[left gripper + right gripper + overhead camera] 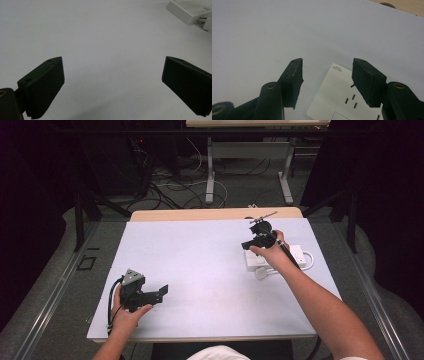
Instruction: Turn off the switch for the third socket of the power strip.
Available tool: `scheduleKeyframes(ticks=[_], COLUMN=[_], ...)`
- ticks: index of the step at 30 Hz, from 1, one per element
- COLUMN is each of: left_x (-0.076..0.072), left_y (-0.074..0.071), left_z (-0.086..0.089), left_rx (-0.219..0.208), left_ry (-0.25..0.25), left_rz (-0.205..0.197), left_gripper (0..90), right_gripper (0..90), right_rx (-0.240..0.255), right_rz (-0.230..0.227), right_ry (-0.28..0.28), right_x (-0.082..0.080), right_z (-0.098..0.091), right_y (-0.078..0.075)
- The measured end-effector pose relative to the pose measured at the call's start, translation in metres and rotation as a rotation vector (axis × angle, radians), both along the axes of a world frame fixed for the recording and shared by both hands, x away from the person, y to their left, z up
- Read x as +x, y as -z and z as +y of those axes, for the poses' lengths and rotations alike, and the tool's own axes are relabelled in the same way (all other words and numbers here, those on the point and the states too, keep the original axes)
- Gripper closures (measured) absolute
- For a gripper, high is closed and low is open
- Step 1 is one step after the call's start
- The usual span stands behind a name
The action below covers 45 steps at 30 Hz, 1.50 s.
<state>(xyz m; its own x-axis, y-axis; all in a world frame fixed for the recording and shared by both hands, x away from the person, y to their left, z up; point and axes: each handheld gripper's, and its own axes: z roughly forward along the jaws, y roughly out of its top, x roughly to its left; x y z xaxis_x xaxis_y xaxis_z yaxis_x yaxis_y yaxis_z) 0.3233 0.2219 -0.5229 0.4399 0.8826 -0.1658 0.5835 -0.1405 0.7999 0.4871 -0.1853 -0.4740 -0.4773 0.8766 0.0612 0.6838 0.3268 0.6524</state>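
High view first: the power strip point(272, 258) lies white on the sheet point(200, 270) just under my right tongs point(251, 245), which hang over its near-left end; a white plug point(262, 273) sits beside the strip on my side of it, touching or nearly so, and a loop of white cable point(308, 260) curls off the strip's far-right end.

Right gripper view: my right tongs point(327, 75) stand about half open, with nothing between the pads; the strip point(337, 100) shows below and between them, its slots partly behind the right-hand jaw; I cannot tell whether that jaw touches the strip; a grey maker's mark is printed at the corner of the strip nearest the gap; beyond the tips the sheet point(287, 30) runs bare to the wooden table edge point(404, 6).

Left gripper view: my left tongs point(113, 67) gape wide and hold nothing; bare sheet point(105, 37) lies ahead of them; the strip point(186, 11) sits far off to the upper right of the jaws, well apart from them.

High view again: my left tongs point(161, 292) rest low near my edge of the table, held in my left hand point(127, 312), well apart from the right ones.
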Motion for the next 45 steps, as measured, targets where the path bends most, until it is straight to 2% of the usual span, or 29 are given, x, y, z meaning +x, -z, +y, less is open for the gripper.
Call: scheduleKeyframes(ticks=[5, 11, 15, 22, 33, 40, 41, 42, 45], left_x=[0.0, 0.0, 0.0, 0.0, 0.0, -0.001, -0.001, -0.001, -0.001], left_y=[0.001, 0.0, 0.0, 0.001, 0.0, 0.0, 0.0, 0.0, 0.0], left_z=[0.0, 0.0, 0.0, -0.001, 0.0, 0.0, -0.001, 0.0, 0.0], left_rx=[-0.002, -0.004, 0.003, 0.001, 0.002, 0.003, 0.003, 0.003, 0.003], left_ry=[-0.005, -0.007, 0.001, -0.003, -0.001, -0.001, -0.001, -0.001, -0.002], left_rz=[-0.006, -0.005, 0.002, -0.006, 0.0, 0.002, 0.002, 0.002, 0.002], left_gripper=[4.1, 4.1, 4.1, 4.1, 4.1, 4.1, 4.1, 4.1, 4.1], right_gripper=[36.5, 25.6, 21.9, 17.0, 15.4, 15.0, 15.0, 15.0, 15.0], right_rx=[0.016, 0.032, 0.02, 0.019, 0.0, 0.005, 0.013, 0.015, 0.026], right_rz=[-0.036, -0.034, -0.055, -0.054, -0.092, -0.108, -0.097, -0.109, -0.103], right_ry=[-0.016, -0.029, -0.036, -0.036, -0.062, -0.082, -0.076, -0.085, -0.083], right_x=[-0.003, -0.008, -0.012, -0.02, -0.035, -0.045, -0.047, -0.048, -0.052], right_z=[-0.004, -0.009, -0.011, -0.012, -0.015, -0.017, -0.016, -0.017, -0.018], right_y=[-0.007, -0.014, -0.018, -0.022, -0.031, -0.036, -0.036, -0.037, -0.037])
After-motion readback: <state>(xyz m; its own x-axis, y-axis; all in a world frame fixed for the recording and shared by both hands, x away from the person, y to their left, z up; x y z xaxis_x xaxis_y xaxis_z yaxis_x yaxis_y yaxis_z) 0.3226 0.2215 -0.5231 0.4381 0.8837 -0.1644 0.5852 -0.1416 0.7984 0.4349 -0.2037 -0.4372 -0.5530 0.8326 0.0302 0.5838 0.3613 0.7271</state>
